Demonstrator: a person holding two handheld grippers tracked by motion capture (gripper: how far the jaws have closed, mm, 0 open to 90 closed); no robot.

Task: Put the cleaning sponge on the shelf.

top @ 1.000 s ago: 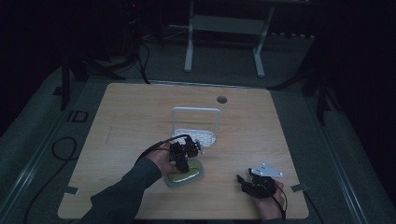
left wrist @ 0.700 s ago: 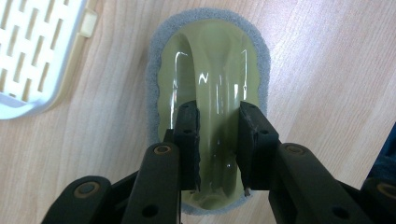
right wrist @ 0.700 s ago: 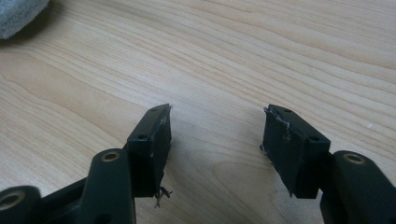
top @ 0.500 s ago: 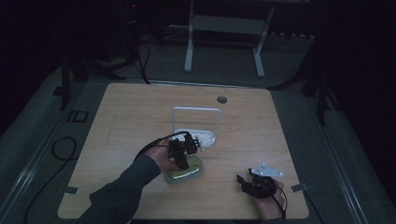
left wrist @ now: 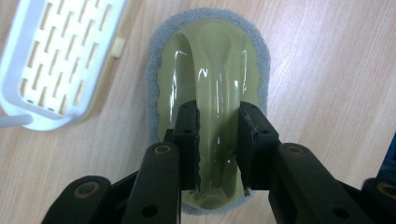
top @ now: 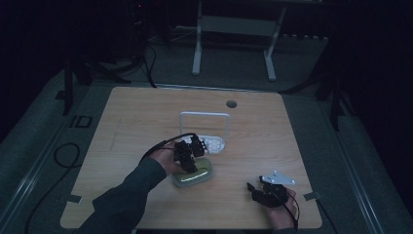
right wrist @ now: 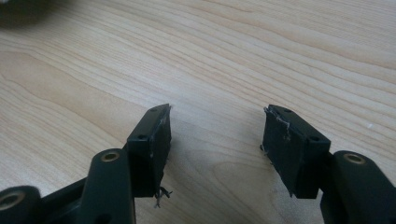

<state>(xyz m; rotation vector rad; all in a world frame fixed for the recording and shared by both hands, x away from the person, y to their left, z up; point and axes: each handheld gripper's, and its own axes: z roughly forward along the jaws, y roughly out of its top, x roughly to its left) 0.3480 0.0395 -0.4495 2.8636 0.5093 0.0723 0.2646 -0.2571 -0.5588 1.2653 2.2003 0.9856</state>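
Work in hand: lifting or moving a scrubbing brush [left wrist: 208,107] with a glossy yellow-green handle and a grey sponge pad underneath.
Left claw [left wrist: 218,142]: clamped on the brush's arched handle, one jaw on each flank of the arch, pads pressed against the plastic. In the high view the same claw [top: 191,157] sits directly on top of the brush [top: 194,174].
Brush: straight under and ahead of the left claw, lying flat on the wooden table [top: 146,112]; its grey pad seems to rest on the wood, though I cannot tell whether it has cleared the surface at all.
White rack: a slotted plastic tray [left wrist: 56,60] with a tall wire hoop, just beyond the left claw and to its left in the left gripper view; close to the brush, with a narrow strip of wood between them. In the high view it stands right behind the claw [top: 209,136].
Right claw [right wrist: 215,135]: jaws spread wide with nothing between them, only bare wood below. It sits well apart from the brush, near the table's front edge [top: 267,191].
Done so far: the grip on the handle looks secure and centred.
Left to do: my guess is the brush goes to the rack, so the carry and the release remain; the right claw has no part yet.
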